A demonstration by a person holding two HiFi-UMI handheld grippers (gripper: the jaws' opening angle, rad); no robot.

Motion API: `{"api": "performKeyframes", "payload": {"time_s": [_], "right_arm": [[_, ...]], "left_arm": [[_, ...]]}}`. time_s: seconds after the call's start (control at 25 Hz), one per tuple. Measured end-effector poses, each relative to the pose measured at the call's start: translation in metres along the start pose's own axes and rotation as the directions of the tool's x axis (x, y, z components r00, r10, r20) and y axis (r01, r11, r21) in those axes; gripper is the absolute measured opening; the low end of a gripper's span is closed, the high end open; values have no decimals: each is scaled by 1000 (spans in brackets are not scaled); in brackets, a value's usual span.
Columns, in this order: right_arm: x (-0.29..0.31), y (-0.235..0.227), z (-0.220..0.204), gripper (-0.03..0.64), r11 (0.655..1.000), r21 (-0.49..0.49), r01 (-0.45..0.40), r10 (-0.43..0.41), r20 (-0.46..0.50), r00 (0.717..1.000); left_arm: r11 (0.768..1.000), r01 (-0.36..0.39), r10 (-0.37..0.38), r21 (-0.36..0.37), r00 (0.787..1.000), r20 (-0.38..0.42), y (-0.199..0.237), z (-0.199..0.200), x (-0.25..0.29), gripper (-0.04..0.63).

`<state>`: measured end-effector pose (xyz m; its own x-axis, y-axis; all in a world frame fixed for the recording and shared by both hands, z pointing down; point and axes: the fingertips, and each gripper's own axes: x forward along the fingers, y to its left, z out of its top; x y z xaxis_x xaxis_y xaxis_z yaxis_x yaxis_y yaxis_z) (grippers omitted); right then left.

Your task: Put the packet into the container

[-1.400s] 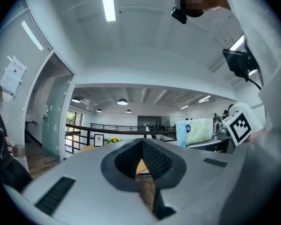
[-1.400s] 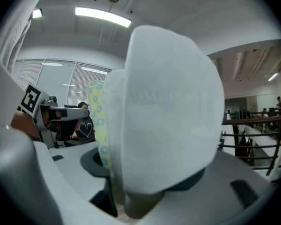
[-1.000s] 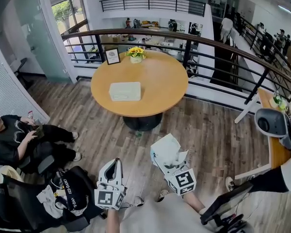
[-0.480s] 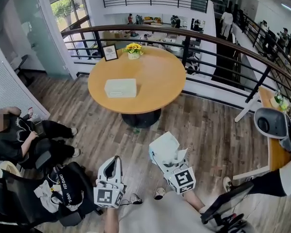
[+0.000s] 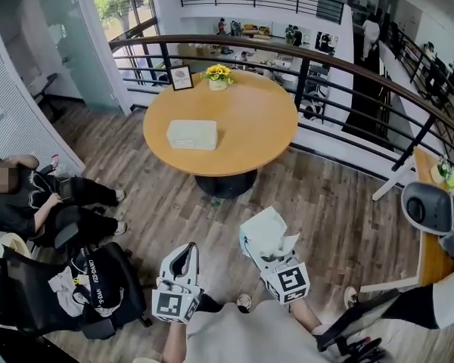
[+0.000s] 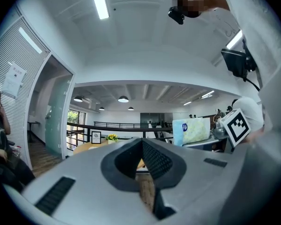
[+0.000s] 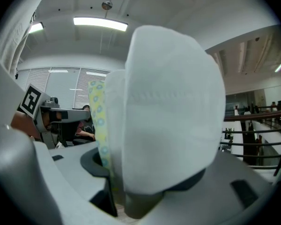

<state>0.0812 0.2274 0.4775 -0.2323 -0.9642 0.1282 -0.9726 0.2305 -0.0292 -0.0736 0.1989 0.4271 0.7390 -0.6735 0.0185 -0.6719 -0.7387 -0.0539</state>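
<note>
The packet [image 5: 263, 237] is in your right gripper [image 5: 265, 252], low in front of you above the wood floor [image 5: 340, 203] and well apart from the container [image 5: 191, 134]. The container lies on the round table [image 5: 250, 127] ahead. The jaws stand wide and press on the packet's lower end, so most of it sticks out past the tips. In the right gripper view it fills the frame as a white, puffy pack with a patterned yellow and blue edge. It looks light and soft, more like a pillow than a box, so expect it to squash and sag rather than hold its shape. The wrapper may well be slick, and a loose grip could let it slide out. A hold nearer the middle of its body, across the flat faces, would probably carry it more steadily than the end grip you have now. It seems unlikely to break if it drops. Your left gripper [image 5: 185, 254] is just beside the right one, its jaws together at the tips with nothing between them.
</note>
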Motion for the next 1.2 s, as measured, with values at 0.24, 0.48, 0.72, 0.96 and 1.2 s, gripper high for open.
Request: {"api": "performKeyframes", "payload": {"time_s": [0.24,0.48,0.72,0.96,1.2], "right_arm": [[5,-8,-1,291,1000,11,-13,13,10,1000],[11,-24,0,291,1000,5,7,-7,11,1000],[40,-36,0,291,1000,-4,14,-14,4,1000],[100,-46,6,291,1000,-26,-1,1,6,1000],[156,-59,11,291,999,-33,2,-3,-30,1000]], "left_arm": [[1000,-12,12,-2,1000,6,3,1,14,5],[1000,8,-7,-4,1000,21,5,0,35,5],[1000,6,-6,-15,999,32,23,-5,59,5],[1000,-3,4,-24,999,41,71,-16,103,5],[999,-1,3,-43,1000,28,122,-22,145,5]]}}
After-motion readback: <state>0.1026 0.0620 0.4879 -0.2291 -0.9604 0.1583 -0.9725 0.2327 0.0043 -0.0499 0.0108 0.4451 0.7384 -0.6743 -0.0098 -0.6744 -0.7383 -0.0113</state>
